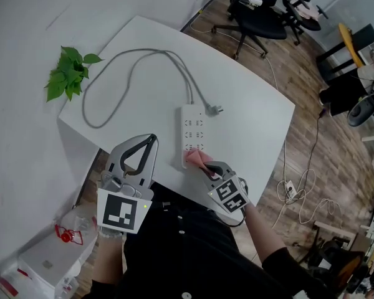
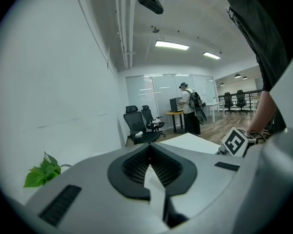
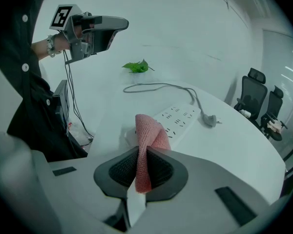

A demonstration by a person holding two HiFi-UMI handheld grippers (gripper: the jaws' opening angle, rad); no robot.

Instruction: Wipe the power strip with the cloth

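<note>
Your left tool [image 1: 152,137] is nearest, held up off the surface [image 1: 255,126] by its near edge, with its marker cube towards you. Its jaws are pressed together with nothing between them.

Your right tool [image 1: 204,164] sits lower, just over the near edge, and its jaws are clamped on the pink cloth [image 1: 195,157]. The cloth stands folded between the jaws, and its free end meets the near end of the power strip [image 1: 194,128].

That white strip lies flat close to the near edge and points towards the far edge. From its far end the grey cable [image 1: 129,65] runs out, loops round towards the left corner and comes back. The plug [image 1: 214,110] rests just beside the strip's far end.

A green plant [image 1: 68,75] sits just past the left corner. Beyond the far edge, black office chairs [image 1: 257,12] stand on the wooden floor.
</note>
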